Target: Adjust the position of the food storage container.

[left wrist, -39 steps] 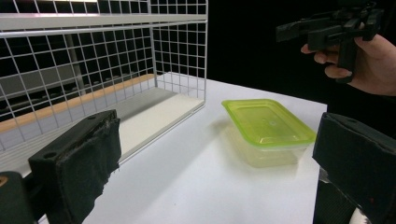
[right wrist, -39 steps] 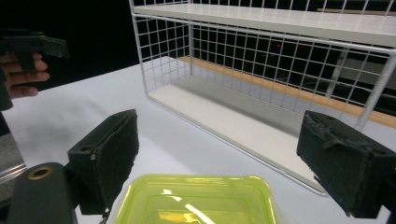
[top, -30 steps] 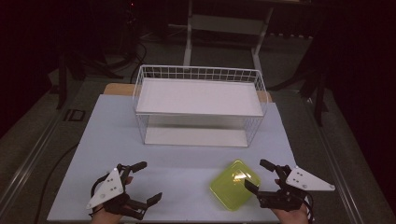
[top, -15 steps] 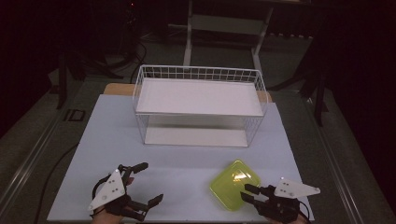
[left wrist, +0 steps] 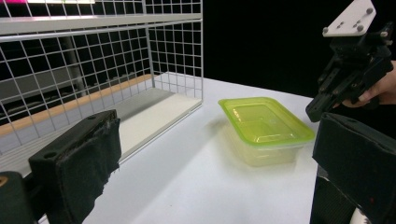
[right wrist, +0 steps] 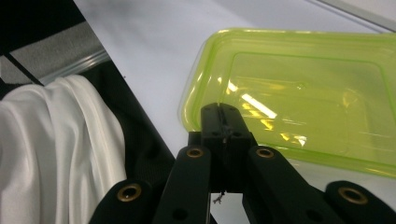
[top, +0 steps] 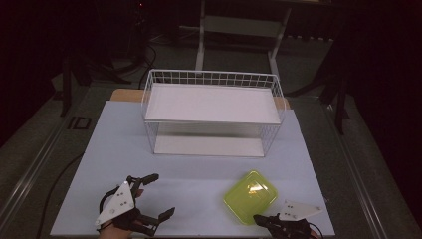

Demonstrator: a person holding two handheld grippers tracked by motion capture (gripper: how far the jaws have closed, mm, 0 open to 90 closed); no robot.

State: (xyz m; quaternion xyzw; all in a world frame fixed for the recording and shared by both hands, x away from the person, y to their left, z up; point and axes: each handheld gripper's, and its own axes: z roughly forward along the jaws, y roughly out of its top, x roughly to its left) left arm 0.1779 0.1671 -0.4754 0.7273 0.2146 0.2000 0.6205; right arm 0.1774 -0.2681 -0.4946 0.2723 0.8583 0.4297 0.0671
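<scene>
Right hand-held gripper point(top: 262, 219) pinched closed beside container point(top: 250, 197).

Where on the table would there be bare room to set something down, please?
The widest bare patch lies between the wire rack and the left gripper, left of the green container. The rack's top shelf is bare too. The near right corner is crowded: the container with the right gripper beside it.

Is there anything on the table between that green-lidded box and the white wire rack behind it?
No. In the high view, only bare table lies between the green-lidded box and the wire rack. The left gripper view shows the same open gap.
</scene>
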